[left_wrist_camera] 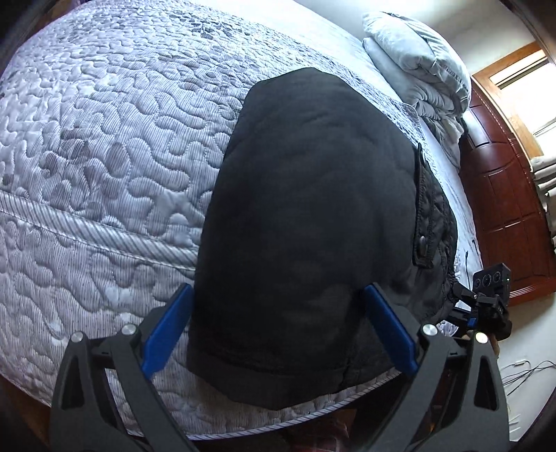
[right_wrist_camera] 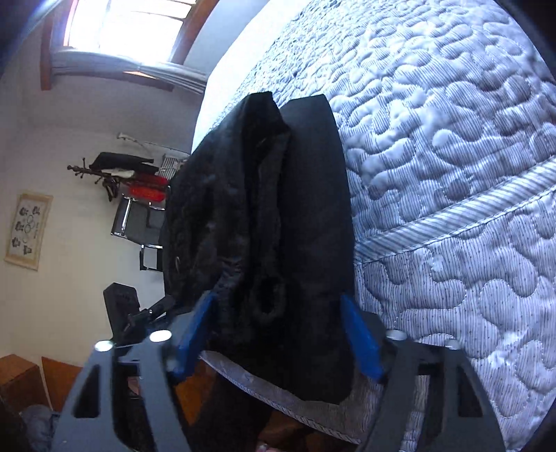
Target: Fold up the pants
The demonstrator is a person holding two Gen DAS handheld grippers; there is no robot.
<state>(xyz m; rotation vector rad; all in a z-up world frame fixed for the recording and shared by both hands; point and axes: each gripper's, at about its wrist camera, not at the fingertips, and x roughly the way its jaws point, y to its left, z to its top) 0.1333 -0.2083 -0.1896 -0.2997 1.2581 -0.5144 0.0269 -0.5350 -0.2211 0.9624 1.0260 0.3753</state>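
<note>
The black padded fabric pants [left_wrist_camera: 305,222] lay folded into a thick stack near the edge of a bed w/ a grey-white quilted mattress cover [left_wrist_camera: 104,146]. In the left wrist view the bundle filled the centre, running from approx. 6 o'clock up toward 12; a flap w/ a metal snap button [left_wrist_camera: 423,241] and stitched quilted layer showed along its 3 o'clock side.

The left gripper [left_wrist_camera: 278,306], black frame w/ blue finger pads [left_wrist_camera: 166,330], stood spread wide, one pad at each side of the near end of the pants. The pads sat at the fabric's edges; can't tell whether they pressed it. Nothing pinched between them.

The right gripper [right_wrist_camera: 278,313] was likewise splayed wide, blue pads [right_wrist_camera: 361,340] flanking the near end of the pants in its own view. There the stack looked layered: a smooth outer panel toward 3 o'clock, a fuzzy lining [right_wrist_camera: 226,194] toward 9. Grip contact unclear; picture a bit blurred.

In the left wrist view the right gripper's body also appeared at approx. 4 o'clock, beside the bundle's edge.

Folded pale grey bedding [left_wrist_camera: 420,69] was piled at 1 o'clock on the bed, well apart from the pants. A reddish-brown wooden door [left_wrist_camera: 504,194] stood at 3 o'clock. The right wrist view showed a bright window [right_wrist_camera: 128,31] at 11 o'clock, a framed picture [right_wrist_camera: 29,229] at 9.
</note>
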